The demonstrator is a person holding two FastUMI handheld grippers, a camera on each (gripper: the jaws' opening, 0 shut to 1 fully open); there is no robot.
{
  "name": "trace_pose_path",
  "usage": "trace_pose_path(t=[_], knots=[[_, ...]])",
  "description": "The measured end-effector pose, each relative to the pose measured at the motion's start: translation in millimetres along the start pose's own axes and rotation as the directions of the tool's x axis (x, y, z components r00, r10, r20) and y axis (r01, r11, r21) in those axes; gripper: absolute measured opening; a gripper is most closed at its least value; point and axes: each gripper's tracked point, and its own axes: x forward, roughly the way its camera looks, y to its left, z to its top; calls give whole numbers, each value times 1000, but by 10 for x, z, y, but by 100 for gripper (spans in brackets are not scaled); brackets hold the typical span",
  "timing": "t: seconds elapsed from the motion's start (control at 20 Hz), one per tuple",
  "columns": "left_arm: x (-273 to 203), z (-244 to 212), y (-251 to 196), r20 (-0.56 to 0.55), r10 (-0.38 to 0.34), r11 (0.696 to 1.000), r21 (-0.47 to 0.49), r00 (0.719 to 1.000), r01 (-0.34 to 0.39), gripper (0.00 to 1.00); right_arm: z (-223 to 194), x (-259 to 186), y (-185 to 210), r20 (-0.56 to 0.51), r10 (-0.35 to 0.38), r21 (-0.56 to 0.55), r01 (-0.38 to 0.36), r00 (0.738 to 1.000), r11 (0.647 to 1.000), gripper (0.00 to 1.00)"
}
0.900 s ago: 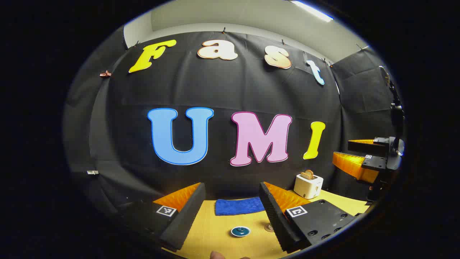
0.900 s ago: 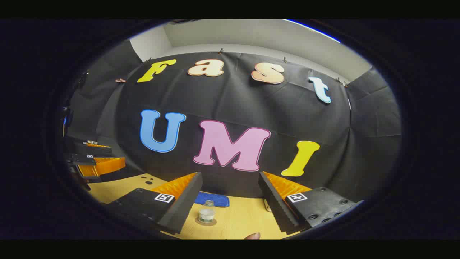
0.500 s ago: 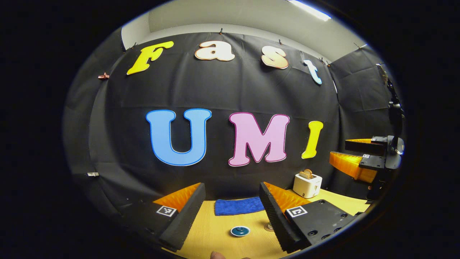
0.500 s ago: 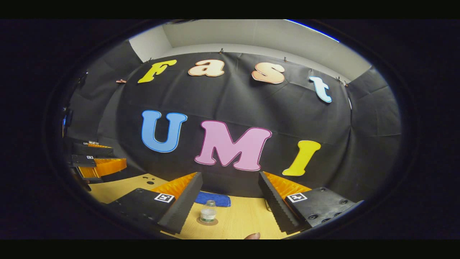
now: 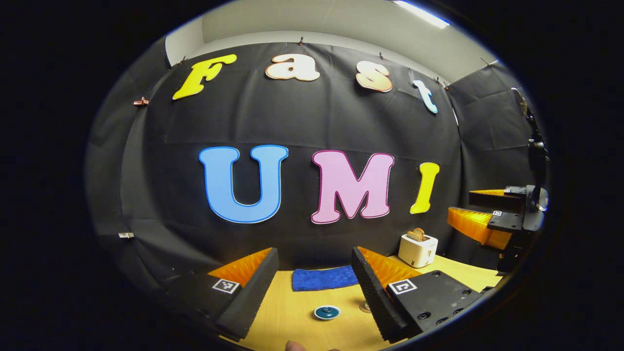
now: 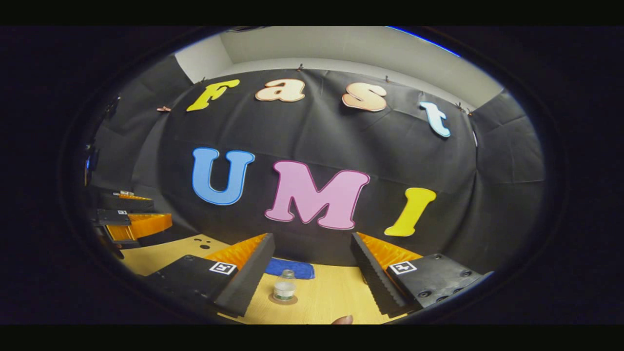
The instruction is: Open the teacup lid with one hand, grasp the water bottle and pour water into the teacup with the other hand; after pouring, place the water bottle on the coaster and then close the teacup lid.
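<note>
The teacup (image 5: 326, 312), closed with a dark teal lid, stands on the yellow table between and below my left gripper's (image 5: 314, 253) open fingers. A small clear water bottle (image 6: 284, 289) stands upright on a round brown coaster (image 6: 283, 300), just right of the left finger of my right gripper (image 6: 312, 239). That gripper is open too and holds nothing. Both grippers hover above the table's near side, well short of the cup and bottle. The right gripper (image 5: 461, 205) also shows far right in the left gripper view, and the left gripper (image 6: 161, 209) far left in the right gripper view.
A blue cloth (image 5: 324, 279) lies at the table's back edge against the wall. A white toaster (image 5: 418, 248) with toast stands at the back right. A small round base (image 5: 364, 307) peeks out beside my left gripper's right finger. Dark holes (image 6: 200, 242) mark the table's left part.
Both views have drifted only slightly; the bottle sits a little further right in the right gripper view. Nothing was gripped, released or moved on the table.
</note>
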Motion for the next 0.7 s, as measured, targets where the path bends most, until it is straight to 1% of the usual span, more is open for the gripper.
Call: trace_pose_path(t=[0.15, 0.3, 0.4, 0.5, 0.6, 0.7], knots=[[98, -152, -53, -16, -13, 1000, -7, 1000, 13, 95, -140, 62, 35, -19, 8, -5, -8, 1000, 1000, 98], [266, -480, -125, -53, -22, 1000, -8, 998, 22, 95, -379, 166, 88, -49, 23, 5, -23, 999, 1000, 96], [404, -838, -196, -88, -37, 999, -7, 995, 37, 95, -577, 267, 123, -60, 37, 12, -37, 998, 999, 98], [551, -1199, -228, -109, -45, 999, -4, 993, 44, 94, -824, 384, 191, -59, 58, 8, -57, 997, 998, 96], [736, -1604, -247, -136, -46, 999, 7, 990, 48, 93, -1117, 504, 224, -63, 68, 10, -68, 996, 998, 98], [938, -1998, -255, -156, -44, 999, 14, 987, 47, 89, -1387, 605, 241, -68, 62, 0, -62, 996, 998, 96]])
